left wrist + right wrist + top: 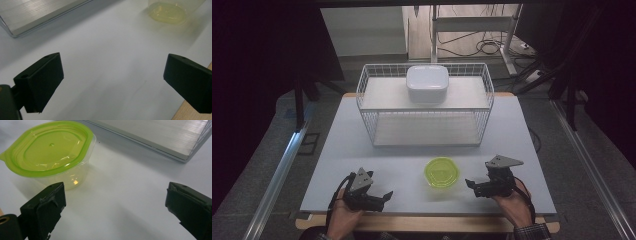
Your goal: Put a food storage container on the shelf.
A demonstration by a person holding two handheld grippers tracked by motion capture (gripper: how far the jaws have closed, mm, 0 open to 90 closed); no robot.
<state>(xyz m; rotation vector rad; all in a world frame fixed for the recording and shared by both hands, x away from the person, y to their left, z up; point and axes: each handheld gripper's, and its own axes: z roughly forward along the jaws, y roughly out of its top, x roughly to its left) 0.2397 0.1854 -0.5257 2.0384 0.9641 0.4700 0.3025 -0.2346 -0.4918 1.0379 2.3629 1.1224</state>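
Right at the near edge of the table (337, 150), two hands come up from below, each holding a gripper, and both rest low over the surface. The left gripper (384, 196) sits toward the near left corner, its jaws spread wide with nothing between them; in the left gripper view there is bare white table between the two black jaws, and the right-hand jaw is cut off by the frame edge. The right gripper (471, 186) sits toward the near right corner, jaws likewise wide apart and empty, pointing in at the container. That container (442, 173) stands between the two grippers, a short way in from the near edge: a clear plastic tub with a lime-green lid (48, 147) pressed on. Through the see-through wall nothing can be made out inside, so its contents are hard to call. In the left gripper view the tub (168, 13) is a pale blur, cropped at the top. Farther back, along the far edge, stands a white wire basket (367, 90) with a flat shelf panel, and on that shelf sits a white lidded box (427, 83); its lid is closed, so what it holds is hidden.
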